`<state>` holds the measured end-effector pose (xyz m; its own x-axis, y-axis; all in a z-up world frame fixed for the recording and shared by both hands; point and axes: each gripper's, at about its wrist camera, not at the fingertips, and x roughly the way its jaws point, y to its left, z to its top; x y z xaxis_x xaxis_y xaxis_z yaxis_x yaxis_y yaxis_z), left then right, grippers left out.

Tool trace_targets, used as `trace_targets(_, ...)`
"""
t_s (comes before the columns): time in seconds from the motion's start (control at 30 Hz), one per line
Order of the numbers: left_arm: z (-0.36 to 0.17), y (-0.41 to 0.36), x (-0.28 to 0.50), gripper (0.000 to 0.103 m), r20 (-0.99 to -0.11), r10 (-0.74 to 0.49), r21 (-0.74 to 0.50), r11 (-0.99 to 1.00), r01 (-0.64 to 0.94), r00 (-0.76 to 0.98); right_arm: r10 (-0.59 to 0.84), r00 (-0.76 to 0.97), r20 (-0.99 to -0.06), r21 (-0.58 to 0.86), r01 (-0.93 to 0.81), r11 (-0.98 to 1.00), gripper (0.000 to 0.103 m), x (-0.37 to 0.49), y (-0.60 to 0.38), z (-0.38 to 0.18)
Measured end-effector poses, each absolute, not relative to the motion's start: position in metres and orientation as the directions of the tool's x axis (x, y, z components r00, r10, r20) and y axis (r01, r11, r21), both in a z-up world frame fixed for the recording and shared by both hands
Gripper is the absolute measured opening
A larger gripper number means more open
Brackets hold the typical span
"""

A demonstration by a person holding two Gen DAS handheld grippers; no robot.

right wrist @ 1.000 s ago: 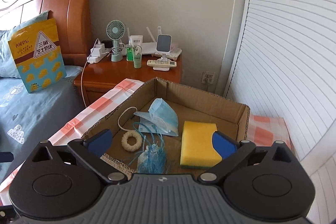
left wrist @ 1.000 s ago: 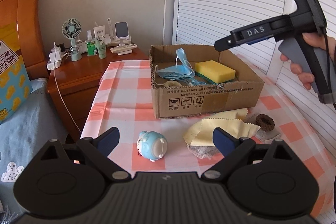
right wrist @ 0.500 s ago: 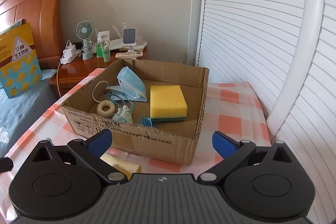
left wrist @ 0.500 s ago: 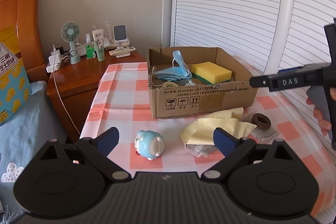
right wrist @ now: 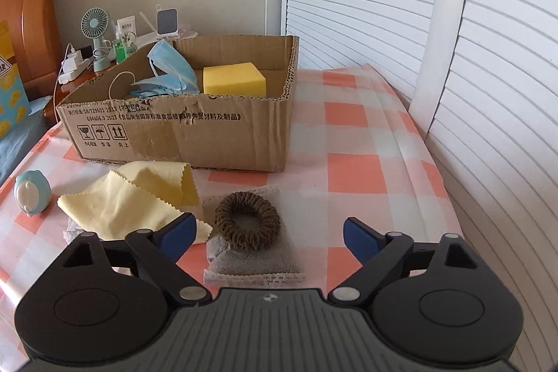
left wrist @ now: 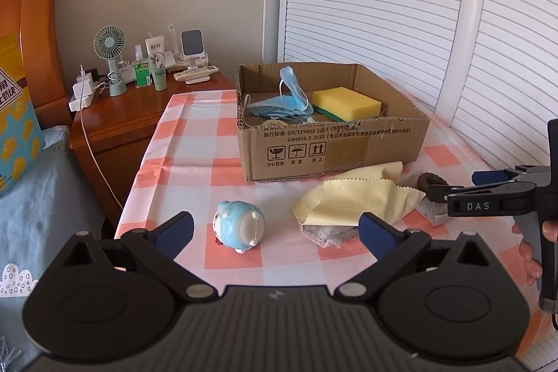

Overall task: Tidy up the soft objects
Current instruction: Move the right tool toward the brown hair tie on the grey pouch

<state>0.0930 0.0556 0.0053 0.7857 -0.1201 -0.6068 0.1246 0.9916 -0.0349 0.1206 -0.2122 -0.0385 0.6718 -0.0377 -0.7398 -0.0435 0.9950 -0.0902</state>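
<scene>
On checked tablecloth (right wrist: pixel 352 169), one hair tie (right wrist: pixel 247 220), one box (right wrist: pixel 181 135), both hand-held grippers (right wrist: pixel 266 232) wide, right's jaws narrowing.

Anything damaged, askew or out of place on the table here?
The cardboard box has a torn, ragged front rim. One blue mask hangs over its wall. Otherwise nothing odd.
</scene>
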Motion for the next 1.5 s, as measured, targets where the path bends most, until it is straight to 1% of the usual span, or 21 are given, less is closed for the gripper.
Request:
trace_targets(0.13, -0.001, 0.054, 0.096, 0.100, -0.620, -0.122, -0.034, 0.991, 0.128, 0.775, -0.030, 0.671, -0.741, -0.093, -0.058, 0.994, 0.084, 0.126, -0.207, -0.043)
trace_targets(0.23, -0.003, 0.054, 0.098, 0.100, -0.627, -0.118, -0.033, 0.992, 0.125, 0.770, -0.024, 0.665, -0.747, -0.087, -0.062, 0.994, 0.078, 0.131, -0.208, -0.046)
trace_targets(0.33, -0.004, 0.053, 0.100, 0.100, -0.631, -0.114, -0.028, 0.992, 0.125, 0.768, -0.014, 0.657, -0.753, -0.078, -0.068, 0.995, 0.069, 0.134, -0.209, -0.049)
trace_targets(0.4, -0.005, 0.053, 0.102, 0.100, -0.633, -0.113, -0.027, 0.992, 0.125, 0.766, 0.000, 0.654, -0.756, -0.066, -0.077, 0.995, 0.055, 0.134, -0.210, -0.050)
trace_targets(0.47, -0.006, 0.052, 0.103, 0.100, -0.636, -0.117, -0.029, 0.991, 0.128, 0.763, 0.014, 0.653, -0.757, -0.055, -0.086, 0.995, 0.049, 0.133, -0.211, -0.050)
trace_targets(0.6, -0.007, 0.049, 0.105, 0.100, -0.640, -0.119, -0.025, 0.991, 0.134, 0.759, 0.019, 0.659, -0.752, -0.060, -0.098, 0.993, 0.048, 0.129, -0.211, -0.046)
trace_targets(0.8, -0.008, 0.048, 0.104, 0.100, -0.639, -0.120, -0.017, 0.990, 0.142, 0.760, 0.038, 0.654, -0.755, -0.057, -0.124, 0.991, 0.048, 0.118, -0.213, -0.035)
trace_targets(1.0, -0.007, 0.048, 0.101, 0.100, -0.636, -0.122, -0.020, 0.990, 0.141, 0.762, 0.101, 0.614, -0.783, -0.042, -0.214, 0.976, 0.048, 0.094, -0.209, -0.027)
trace_targets(1.1, -0.008, 0.048, 0.101, 0.101, -0.638, -0.123, -0.021, 0.990, 0.142, 0.760, 0.129, 0.580, -0.804, -0.029, -0.255, 0.967, 0.048, 0.081, -0.206, -0.029)
trace_targets(1.23, -0.016, 0.050, 0.103, 0.100, -0.648, -0.119, -0.019, 0.990, 0.141, 0.752, 0.125, 0.548, -0.827, -0.044, -0.285, 0.957, 0.049, 0.069, -0.201, -0.038)
trace_targets(1.33, -0.027, 0.052, 0.108, 0.100, -0.669, -0.105, -0.010, 0.991, 0.132, 0.736, 0.109, 0.536, -0.837, -0.063, -0.293, 0.954, 0.055, 0.065, -0.199, -0.045)
trace_targets(1.4, -0.035, 0.053, 0.112, 0.100, -0.685, -0.099, -0.007, 0.992, 0.129, 0.722, 0.107, 0.535, -0.838, -0.071, -0.302, 0.951, 0.075, 0.064, -0.199, -0.048)
trace_targets(1.47, -0.042, 0.055, 0.116, 0.100, -0.701, -0.094, -0.008, 0.992, 0.124, 0.707, 0.115, 0.531, -0.840, -0.064, -0.307, 0.950, 0.085, 0.063, -0.199, -0.049)
trace_targets(1.5, -0.046, 0.057, 0.118, 0.100, -0.709, -0.091, -0.012, 0.993, 0.117, 0.699, 0.119, 0.530, -0.839, -0.064, -0.314, 0.947, 0.087, 0.063, -0.199, -0.050)
